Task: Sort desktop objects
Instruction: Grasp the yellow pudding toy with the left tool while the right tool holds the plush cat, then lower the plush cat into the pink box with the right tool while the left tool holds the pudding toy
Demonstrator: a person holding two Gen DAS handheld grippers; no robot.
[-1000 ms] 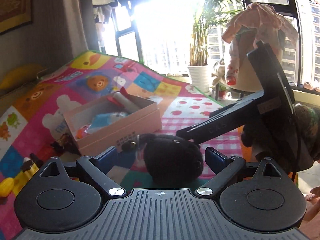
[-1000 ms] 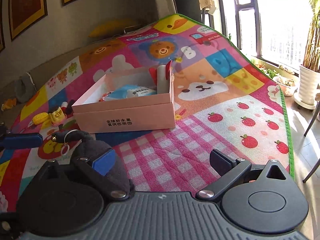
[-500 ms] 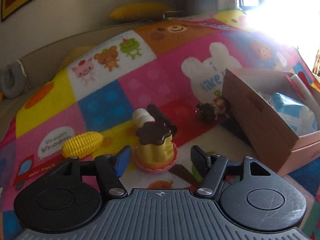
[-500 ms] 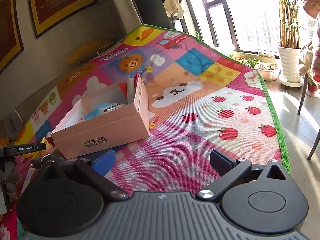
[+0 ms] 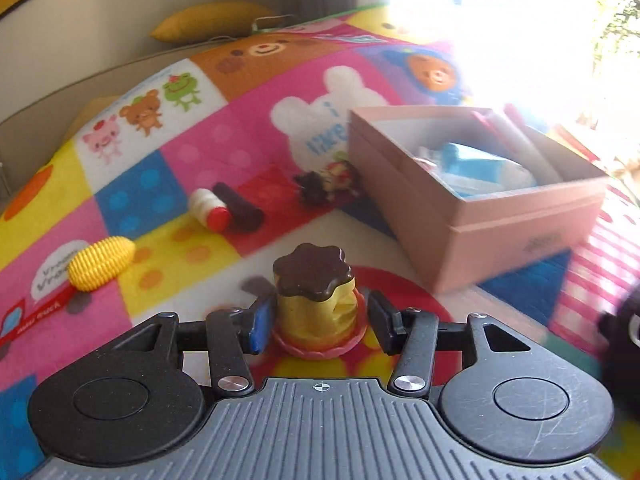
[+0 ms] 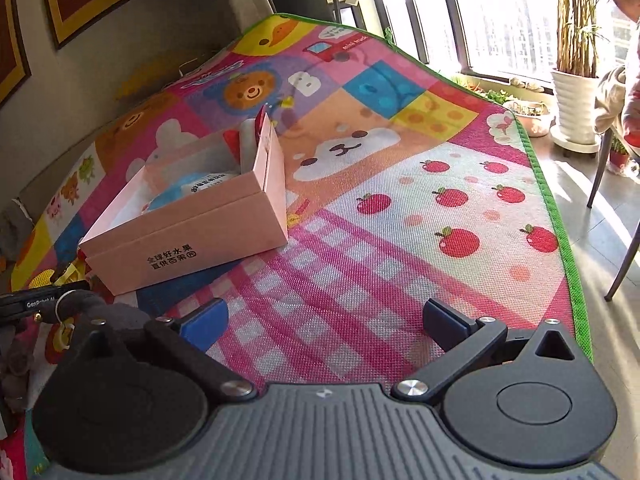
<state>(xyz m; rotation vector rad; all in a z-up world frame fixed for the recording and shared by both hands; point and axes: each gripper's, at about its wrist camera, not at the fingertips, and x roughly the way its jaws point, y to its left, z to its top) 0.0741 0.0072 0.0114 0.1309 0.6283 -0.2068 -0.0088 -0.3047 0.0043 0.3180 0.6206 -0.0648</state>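
A: We have the left gripper (image 5: pixel 318 322) straddling the yellow toy pudding with brown scalloped top on a pink saucer (image 5: pixel 314 304); fingers sit either side, not clearly clamped yet.

B: Right gripper (image 6: pixel 322 320)?

A: Fingers wide apart, nothing between them, over checked mat.

B: Progress?

A: Partway, we judge. The pink cardboard box (image 5: pixel 516 220), ahead-right of the left claw, holds several items. Left out, ahead-left: yellow ribbed corn toy (image 5: pixel 101 263), white-and-red roll (image 5: pixel 210 208), small dark toy (image 5: pixel 326 188).
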